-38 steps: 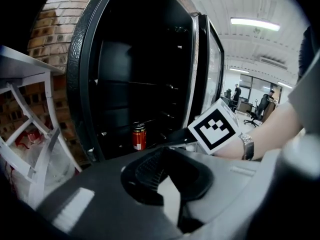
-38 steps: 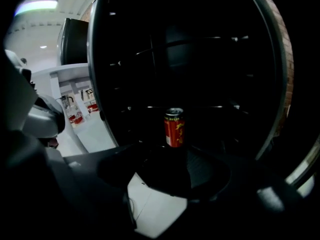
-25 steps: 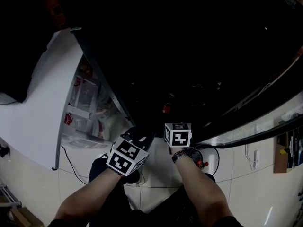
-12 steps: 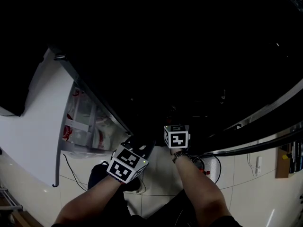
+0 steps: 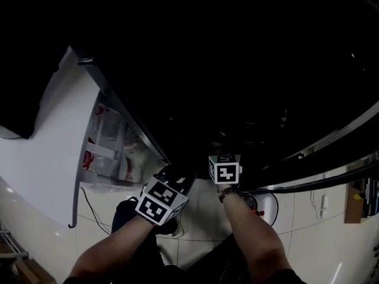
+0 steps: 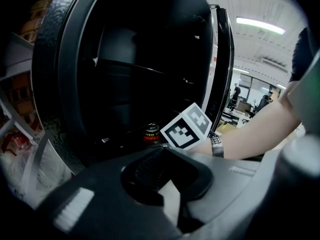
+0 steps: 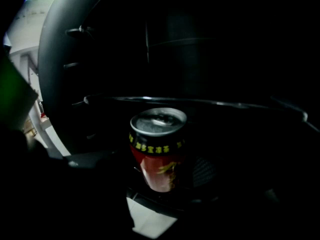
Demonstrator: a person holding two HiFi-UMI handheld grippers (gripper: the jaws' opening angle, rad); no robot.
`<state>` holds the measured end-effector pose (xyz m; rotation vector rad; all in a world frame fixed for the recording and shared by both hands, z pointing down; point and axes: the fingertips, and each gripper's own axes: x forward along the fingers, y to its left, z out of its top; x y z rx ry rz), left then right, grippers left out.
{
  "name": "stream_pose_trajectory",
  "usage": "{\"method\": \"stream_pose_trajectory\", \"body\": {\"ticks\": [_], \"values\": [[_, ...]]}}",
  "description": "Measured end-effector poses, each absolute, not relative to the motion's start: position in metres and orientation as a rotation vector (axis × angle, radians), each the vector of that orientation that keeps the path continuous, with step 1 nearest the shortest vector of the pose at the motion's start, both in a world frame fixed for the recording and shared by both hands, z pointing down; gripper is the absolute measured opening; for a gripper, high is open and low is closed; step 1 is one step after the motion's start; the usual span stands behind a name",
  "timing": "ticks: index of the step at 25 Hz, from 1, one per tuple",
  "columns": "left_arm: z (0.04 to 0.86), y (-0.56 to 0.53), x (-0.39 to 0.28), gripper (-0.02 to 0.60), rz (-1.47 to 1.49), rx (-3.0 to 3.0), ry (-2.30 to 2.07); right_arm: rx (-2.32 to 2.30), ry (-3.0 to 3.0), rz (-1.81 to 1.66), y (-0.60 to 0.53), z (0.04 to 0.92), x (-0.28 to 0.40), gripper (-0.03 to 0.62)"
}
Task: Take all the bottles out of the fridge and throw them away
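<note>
A red drink can [image 7: 159,151] with a black band and silver top stands upright on a dark fridge shelf. In the right gripper view it sits between the jaws of my right gripper [image 7: 155,168], which looks open around it, jaws on either side. From the left gripper view the same can [image 6: 151,132] shows just beyond the right gripper's marker cube [image 6: 187,127]. My left gripper [image 6: 165,153] is shut and empty, held just outside the fridge. In the head view the left gripper [image 5: 176,175] and the right gripper [image 5: 222,149] reach side by side into the dark fridge. No bottle is visible.
The white fridge door [image 5: 41,158] stands open at the left, its shelves [image 5: 109,149] holding bagged packets. The fridge interior is almost black. Below is a pale tiled floor [image 5: 204,209] with a coiled cable [image 5: 266,201].
The head view has shifted a little, so the door sits differently in frame. Both grippers stay at nearly the same spot at the fridge opening.
</note>
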<state>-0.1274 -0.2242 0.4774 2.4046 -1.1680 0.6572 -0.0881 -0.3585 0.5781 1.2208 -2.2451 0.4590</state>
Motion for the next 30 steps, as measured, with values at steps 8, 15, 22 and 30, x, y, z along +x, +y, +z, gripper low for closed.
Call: {"method": "stream_pose_trajectory", "body": {"ticks": [8, 15, 22, 30], "values": [[0.461, -0.203, -0.108, 0.005, 0.642, 2.444, -1.165, 1.218, -2.262, 0.475, -0.309, 0.562, -0.064, 0.324], [0.469, -0.164, -0.074, 0.005, 0.637, 2.452, -1.138, 1.190, -2.283, 0.473, -0.248, 0.560, -0.031, 0.324], [0.494, -0.118, -0.027, 0.005, 0.655, 2.443, -1.062, 1.228, -2.237, 0.533, -0.191, 0.575, 0.026, 0.324], [0.524, -0.095, 0.038, 0.005, 0.657, 2.451, -0.941, 1.322, -2.137, 0.631, -0.139, 0.603, 0.113, 0.324]]}}
